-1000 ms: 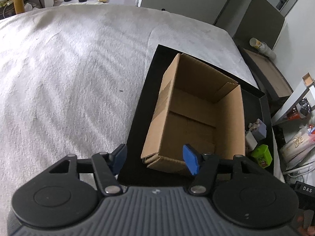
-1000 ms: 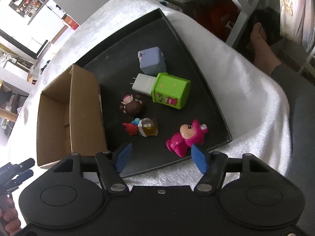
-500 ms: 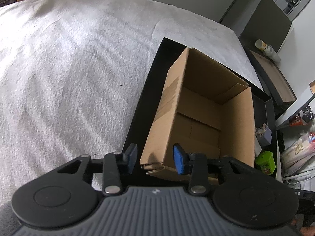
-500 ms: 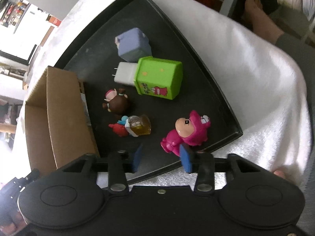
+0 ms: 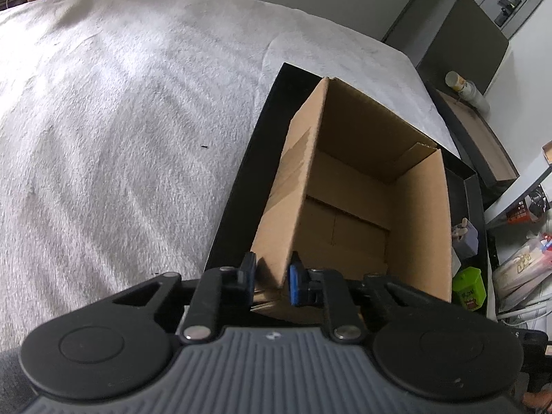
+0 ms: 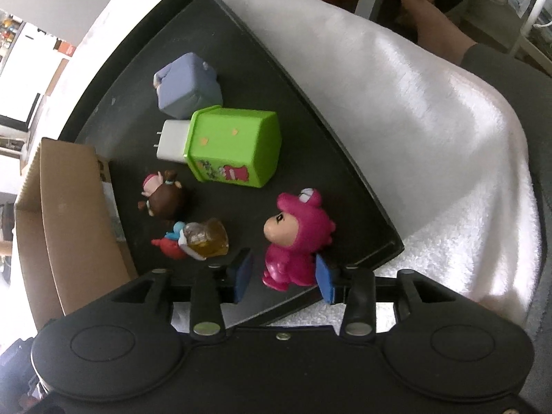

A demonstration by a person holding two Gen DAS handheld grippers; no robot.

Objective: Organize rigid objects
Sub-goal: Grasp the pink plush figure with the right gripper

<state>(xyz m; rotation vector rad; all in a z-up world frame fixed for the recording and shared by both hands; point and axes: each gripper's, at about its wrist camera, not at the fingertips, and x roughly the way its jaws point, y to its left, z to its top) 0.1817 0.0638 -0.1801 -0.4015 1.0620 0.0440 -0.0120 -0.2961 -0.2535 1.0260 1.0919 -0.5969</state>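
Note:
An open, empty cardboard box (image 5: 362, 207) stands at the left end of a black tray (image 5: 238, 207). My left gripper (image 5: 271, 276) straddles the box's near left corner. Its jaws are closing, with the wall between the pads and a thin gap still showing. In the right wrist view the tray (image 6: 310, 120) holds a pink figurine (image 6: 296, 238), a green hexagonal box (image 6: 234, 145), a white charger (image 6: 172, 139), a lilac cube (image 6: 188, 86), a brown-haired doll (image 6: 165, 196) and a small amber bottle (image 6: 203, 239). My right gripper (image 6: 283, 277) has the pink figurine's lower body between its jaws. They are opening, with a gap at the left pad.
The tray lies on a white fuzzy blanket (image 5: 120, 120) whose edge drops off just right of the tray (image 6: 431, 120). A person's bare foot (image 6: 424, 3) rests beyond that edge. Plastic bags (image 5: 521, 269) and a dark cabinet (image 5: 462, 41) stand to the right.
My left gripper sank onto the box's corner and its jaws narrowed around the wall. My right gripper dropped and rolled toward the pink figurine, and its jaws narrowed around it.

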